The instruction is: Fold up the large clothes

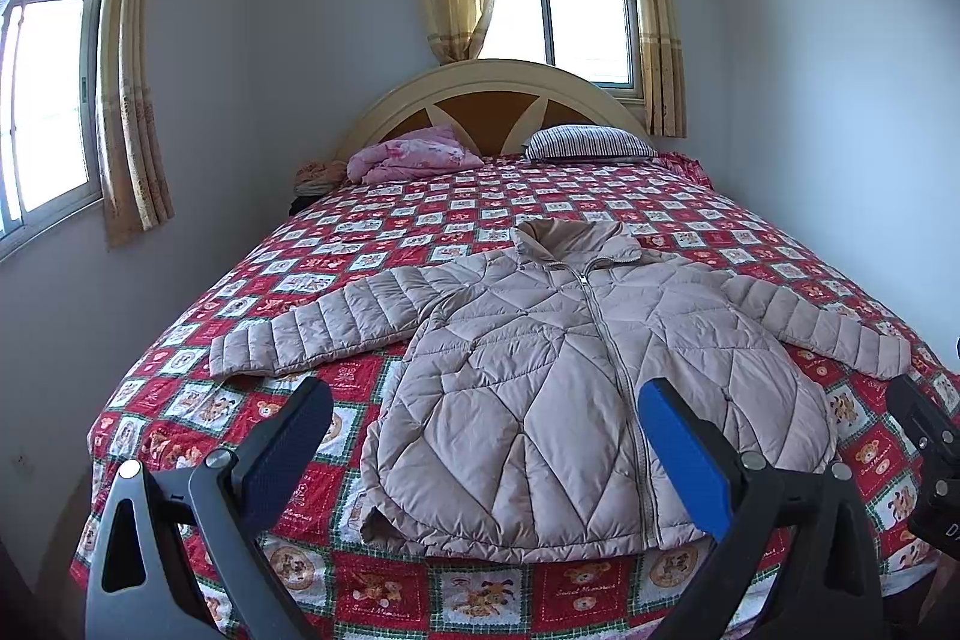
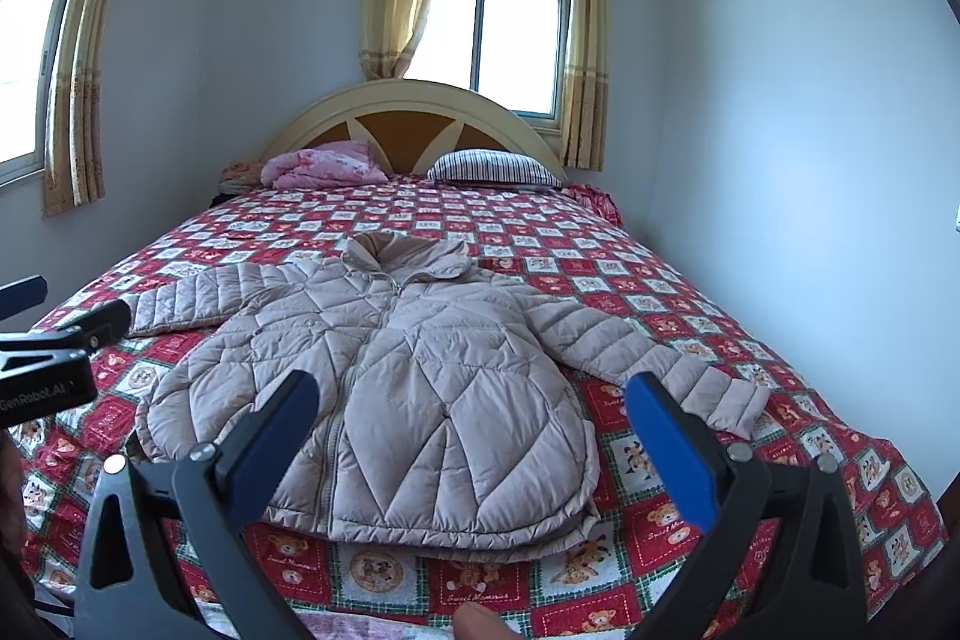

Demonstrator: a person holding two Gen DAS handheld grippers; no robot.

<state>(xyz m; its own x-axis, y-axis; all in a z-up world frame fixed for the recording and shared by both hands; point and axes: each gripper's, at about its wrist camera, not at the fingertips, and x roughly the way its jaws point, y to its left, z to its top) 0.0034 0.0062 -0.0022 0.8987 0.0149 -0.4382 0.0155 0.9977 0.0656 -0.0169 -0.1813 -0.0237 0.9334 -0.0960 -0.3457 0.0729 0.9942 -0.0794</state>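
A beige quilted puffer jacket (image 1: 558, 376) (image 2: 384, 388) lies flat on the bed, zipped, collar toward the headboard and hem toward me. Both sleeves are spread out sideways, one sleeve (image 1: 312, 334) to the left and the other sleeve (image 2: 654, 358) to the right. My left gripper (image 1: 486, 436) hovers open above the hem, nothing between its blue pads. My right gripper (image 2: 474, 430) also stands open over the jacket's lower right part, holding nothing. Each gripper shows at the edge of the other's view.
The bed carries a red checked quilt (image 1: 384, 214) (image 2: 660, 292) with bear prints. A pink bundle (image 1: 408, 154) and a striped pillow (image 1: 591, 142) lie by the arched headboard (image 1: 486, 100). Walls close in on both sides. A fingertip (image 2: 477, 622) shows at the bottom edge.
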